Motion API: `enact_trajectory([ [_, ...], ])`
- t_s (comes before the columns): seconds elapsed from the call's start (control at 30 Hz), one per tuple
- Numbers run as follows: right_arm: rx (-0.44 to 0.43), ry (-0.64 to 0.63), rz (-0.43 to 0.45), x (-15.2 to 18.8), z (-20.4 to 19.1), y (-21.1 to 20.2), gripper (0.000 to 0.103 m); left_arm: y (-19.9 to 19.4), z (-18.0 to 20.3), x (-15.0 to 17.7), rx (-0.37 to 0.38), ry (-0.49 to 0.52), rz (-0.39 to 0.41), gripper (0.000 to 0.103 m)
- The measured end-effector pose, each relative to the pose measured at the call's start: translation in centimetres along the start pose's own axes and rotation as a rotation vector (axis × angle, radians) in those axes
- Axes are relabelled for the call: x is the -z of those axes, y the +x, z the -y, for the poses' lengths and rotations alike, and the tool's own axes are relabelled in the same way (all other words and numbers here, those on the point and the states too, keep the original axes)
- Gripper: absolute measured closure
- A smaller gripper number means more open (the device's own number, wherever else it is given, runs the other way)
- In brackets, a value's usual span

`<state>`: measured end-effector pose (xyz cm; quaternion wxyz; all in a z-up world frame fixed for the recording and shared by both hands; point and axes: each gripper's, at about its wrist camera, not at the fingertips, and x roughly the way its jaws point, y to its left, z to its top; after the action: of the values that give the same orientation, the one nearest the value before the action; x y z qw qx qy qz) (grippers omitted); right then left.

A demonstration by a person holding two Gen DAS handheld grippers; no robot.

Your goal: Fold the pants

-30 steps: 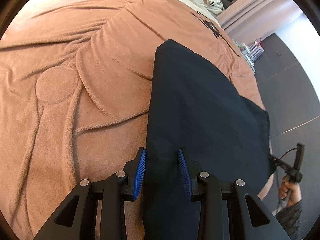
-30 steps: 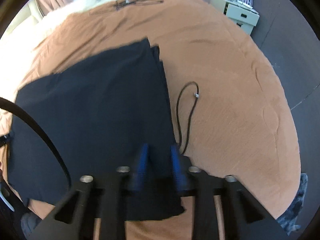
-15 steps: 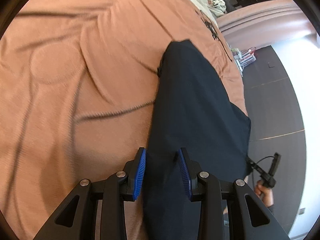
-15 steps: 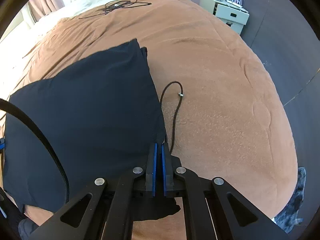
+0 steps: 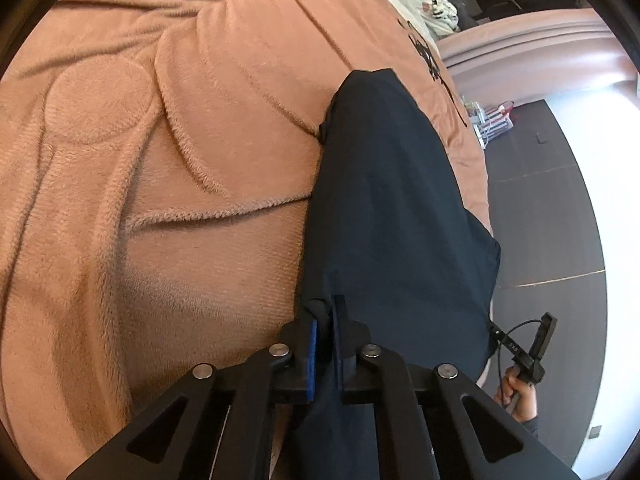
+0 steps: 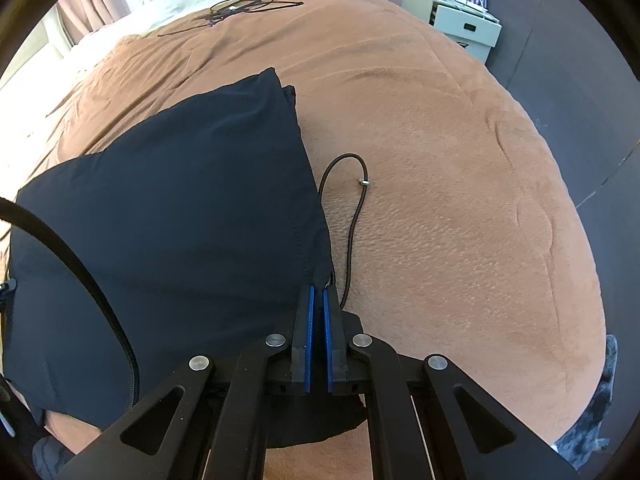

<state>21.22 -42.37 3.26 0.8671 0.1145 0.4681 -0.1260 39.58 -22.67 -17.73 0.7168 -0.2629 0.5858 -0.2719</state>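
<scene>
Dark navy pants [image 5: 384, 208] lie folded lengthwise on a brown blanket [image 5: 160, 160]; they also show in the right wrist view [image 6: 180, 216]. My left gripper [image 5: 325, 320] is shut on the near left edge of the pants, with cloth bunched between the blue pads. My right gripper [image 6: 317, 300] is shut on the near right corner of the pants. A thin dark drawstring [image 6: 352, 216] from the pants curls on the blanket just right of that corner.
The blanket [image 6: 460, 200] has raised circle patterns and creases. Tangled black cables [image 6: 240, 6] lie at the far end of the bed. A white storage box [image 6: 452, 24] stands past the bed's right edge. The bed edge and dark floor [image 5: 540, 208] are to the right.
My left gripper has closed on the pants edge; it was open one second ago. My right gripper closed on the corner earlier and stays shut. The pants have bunched and lifted slightly.
</scene>
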Motion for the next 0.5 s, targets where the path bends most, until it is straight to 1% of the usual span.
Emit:
enact_trajectory([
  [0.1, -0.016, -0.015, -0.001, -0.1, 0.1, -0.6, 0.100, -0.5, 0.6, 0.0, -0.012, 0.014, 0.021, 0.099],
  [0.13, -0.022, -0.015, 0.003, -0.2, 0.3, -0.8, 0.099, -0.7, 0.8, 0.0, -0.014, 0.019, 0.027, 0.099],
  [0.2, -0.063, 0.013, 0.034, -0.2, 0.9, -1.7, 0.094, -1.1, 0.9, -0.2, -0.013, 0.019, 0.033, 0.099],
  [0.23, -0.114, 0.043, 0.048, -0.1, 1.4, -2.0, 0.082, -1.2, 1.0, -0.2, -0.013, 0.021, 0.033, 0.100],
  [0.27, -0.148, 0.065, 0.047, 0.0, 1.7, -1.8, 0.062, -1.2, 1.1, -0.3, -0.015, 0.025, 0.036, 0.100],
  [0.3, -0.154, 0.078, 0.041, 0.2, 1.9, -1.4, 0.054, -1.3, 1.3, -0.2, -0.021, 0.033, 0.039, 0.100],
  [0.33, -0.147, 0.079, 0.033, 0.4, 1.9, -0.9, 0.049, -1.4, 1.3, -0.1, -0.026, 0.037, 0.041, 0.100],
  [0.4, -0.142, 0.071, 0.005, 1.0, 1.6, 0.2, 0.049, -1.9, 0.9, 0.0, -0.033, 0.033, 0.041, 0.100],
  [0.43, -0.148, 0.073, 0.007, 1.1, 1.5, 0.3, 0.049, -2.0, 0.9, -0.1, -0.030, 0.028, 0.041, 0.100],
  [0.5, -0.181, 0.089, 0.016, 1.4, 1.3, 0.3, 0.049, -2.3, 1.0, -0.2, -0.055, 0.030, 0.036, 0.100],
])
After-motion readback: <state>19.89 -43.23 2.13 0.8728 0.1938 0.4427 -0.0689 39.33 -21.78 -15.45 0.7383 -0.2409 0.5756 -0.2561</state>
